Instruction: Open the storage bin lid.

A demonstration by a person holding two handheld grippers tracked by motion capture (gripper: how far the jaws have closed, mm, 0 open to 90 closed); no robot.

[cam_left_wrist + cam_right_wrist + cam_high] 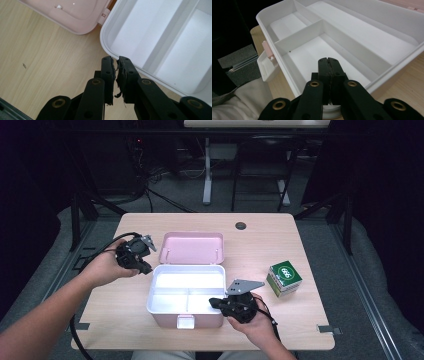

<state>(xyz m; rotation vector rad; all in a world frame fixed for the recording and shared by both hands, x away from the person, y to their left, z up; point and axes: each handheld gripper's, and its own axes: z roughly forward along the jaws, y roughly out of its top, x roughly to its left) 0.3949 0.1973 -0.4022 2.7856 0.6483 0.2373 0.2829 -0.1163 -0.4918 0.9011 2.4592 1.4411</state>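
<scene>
Pink storage box (186, 320), 1 count. High view: near the table's (125, 317) front edge, centre; long axis left to right; latch tab (185, 321) facing the person; lid (191, 248) thrown open flat behind, hinged along the rear. White inner tray (186, 290), 3 compartments: 1 long at the rear, 2 shorter in front. Green-and-white carton (284, 278), 1 count, well apart to the right, bare tabletop all round it. Left gripper (145, 268) at the box's rear-left corner; right gripper (214, 302) over the front-right compartment. Wide bare tabletop left of the box; narrow strip between box and front edge.

Left gripper view: left gripper (116, 60), jaws nearly together with a thin slit, pads frayed, nothing between them; tips just beside the tray rim (105, 47). Hinge (104, 17) and lid (75, 17) above; open wood to the left.

Right gripper view: right gripper (328, 60), jaws pressed together, nothing held, hovering over the tray's near compartment (312, 53). 2 dividers (299, 33) forming a T. Latch tab (267, 50) at the left, past the table's edge.
</scene>
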